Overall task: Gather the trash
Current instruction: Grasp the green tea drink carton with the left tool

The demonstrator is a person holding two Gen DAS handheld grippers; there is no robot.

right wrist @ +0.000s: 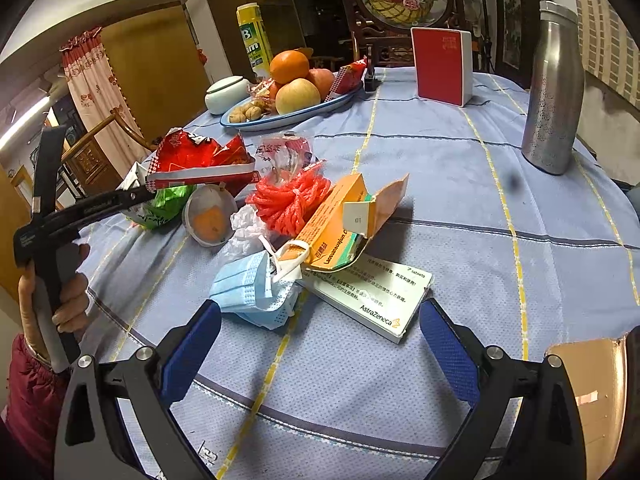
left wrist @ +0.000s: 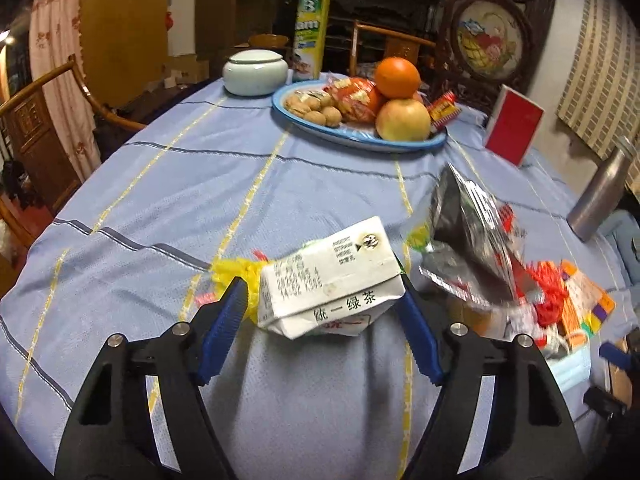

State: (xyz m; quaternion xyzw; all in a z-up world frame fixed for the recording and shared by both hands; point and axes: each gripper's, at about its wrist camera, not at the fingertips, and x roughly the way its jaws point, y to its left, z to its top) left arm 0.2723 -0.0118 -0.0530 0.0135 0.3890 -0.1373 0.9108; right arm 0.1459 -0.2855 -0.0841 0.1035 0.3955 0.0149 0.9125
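A flattened green tea carton (left wrist: pixel 326 280) is held above the blue striped table (left wrist: pixel 200 184) by the left gripper (left wrist: pixel 322 308), its blue pads pressed against the carton's two sides, a scrap of yellow wrapper (left wrist: pixel 236 276) being caught beside the left pad; the right gripper (right wrist: pixel 320 328) is seen spread wide with nothing between its pads, just short of the rubbish heap; in that heap a blue face mask (right wrist: pixel 252 288), a white tablet box (right wrist: pixel 372 300), a torn orange carton (right wrist: pixel 340 220), a bundle of red netting (right wrist: pixel 288 200), crumpled white paper (right wrist: pixel 248 228), a small plastic cup (right wrist: pixel 210 218) and a red snack bag (right wrist: pixel 200 156) are gathered, several touching or overlapping; no bin or bag for the trash is shown in either view, so its place cannot be told; the carton is judged to be crushed and slippery, so it could be squeezed out of the pads or dropped if the grip is eased too early; the mask's loops lie against the orange carton, so a neighbour could be dragged along if the mask is taken first; the fruit plate (right wrist: pixel 340 98) and the steel flask (right wrist: pixel 554 92) stand well apart from the heap, yet the flask could be toppled by a careless sweep of the right arm.
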